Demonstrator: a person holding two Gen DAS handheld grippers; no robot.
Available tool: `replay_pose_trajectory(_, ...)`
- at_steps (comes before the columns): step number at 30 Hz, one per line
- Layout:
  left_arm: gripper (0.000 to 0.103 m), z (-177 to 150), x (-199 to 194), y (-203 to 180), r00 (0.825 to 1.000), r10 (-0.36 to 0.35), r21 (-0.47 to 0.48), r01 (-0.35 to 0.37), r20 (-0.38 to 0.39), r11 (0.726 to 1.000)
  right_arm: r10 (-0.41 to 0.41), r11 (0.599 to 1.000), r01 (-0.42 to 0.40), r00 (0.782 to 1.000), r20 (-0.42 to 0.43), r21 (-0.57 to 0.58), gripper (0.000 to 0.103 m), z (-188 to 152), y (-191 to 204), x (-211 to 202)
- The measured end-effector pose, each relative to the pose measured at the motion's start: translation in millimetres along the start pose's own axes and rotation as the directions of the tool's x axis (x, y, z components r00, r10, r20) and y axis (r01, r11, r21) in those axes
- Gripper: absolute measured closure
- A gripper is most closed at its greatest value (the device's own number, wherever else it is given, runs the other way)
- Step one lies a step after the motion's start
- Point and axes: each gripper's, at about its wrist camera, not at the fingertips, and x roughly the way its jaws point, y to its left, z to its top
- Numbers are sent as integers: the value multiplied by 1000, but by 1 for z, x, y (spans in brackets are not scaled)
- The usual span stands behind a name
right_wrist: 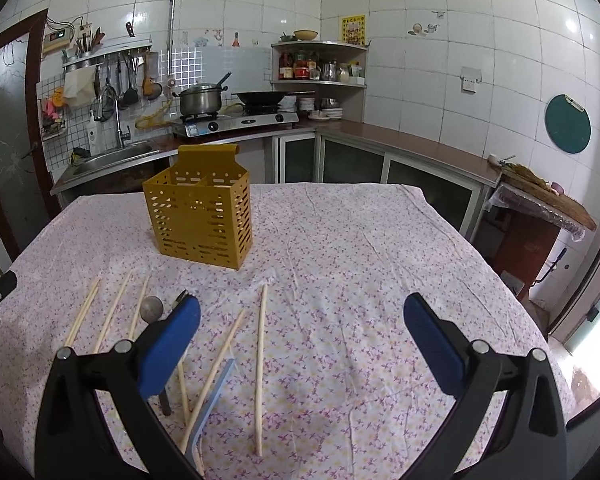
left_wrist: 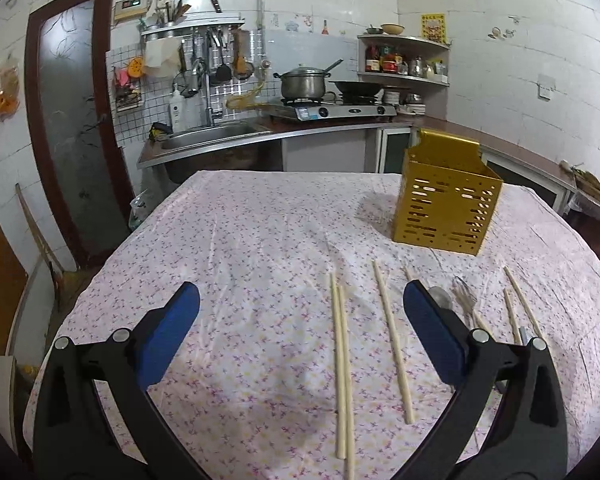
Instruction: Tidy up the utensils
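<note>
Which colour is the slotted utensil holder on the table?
Golden yellow; the utensil holder shows best in the right wrist view.

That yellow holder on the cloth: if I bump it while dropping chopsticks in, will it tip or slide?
The yellow holder looks like thin slotted sheet and appears empty, so probably light. It is taller than it is deep, so a knock near the rim may tip it. The wrinkled cloth under it could let it slide or drag.
</note>
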Motion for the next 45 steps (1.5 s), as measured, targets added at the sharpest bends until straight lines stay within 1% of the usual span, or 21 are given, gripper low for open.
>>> replay_pose_trajectory(1, 5, 0, 1, -4, 1000, -1, 5, 1, 1, 1000, 13, 1000, -13, 1000, -2, 0, 4, 5, 2, 2)
replay_pose_trajectory(6, 5, 1, 0, -18, 1000, -5, 26, 5, -3, 1000, 31, 1000, -31, 999, 16, 6, 4, 4, -4, -2)
replay_pose_trajectory(12, 5, 1, -15, -21, 1000, 5, 11, -5, 20, 1000, 60, 998, -60, 998, 10, 8, 4, 3, -4, -2)
replay_pose_trajectory(21, 5, -7, -40, -12, 999, -3, 10, 3, 37, 1000, 81, 997, -81, 996, 28, 6, 4, -4, 3, -21)
replay_pose_trajectory(30, 5, -19, -64, -3, 998, -23, 4, 23, 57, 1000, 103, 995, -103, 994, 25, 4, 4, -22, 24, -49)
replay_pose_trajectory(34, 5, -26, -72, -2, 998, -36, -5, 36, 53, 999, 102, 995, -102, 994, 34, 1, 4, -30, 30, -60)
replay_pose_trajectory(37, 5, -32, -79, -4, 998, -34, 12, 33, 61, 999, 92, 996, -93, 995, 41, 8, 4, -35, 29, -64)
replay_pose_trajectory(41, 5, -36, -83, -1, 997, -39, 5, 39, 61, 999, 78, 997, -79, 996, 33, 11, 4, -37, 25, -65)
replay_pose_trajectory(45, 5, -37, -86, 0, 997, -38, -1, 38, 70, 999, 64, 998, -64, 997, 44, -4, 4, -37, 25, -70)
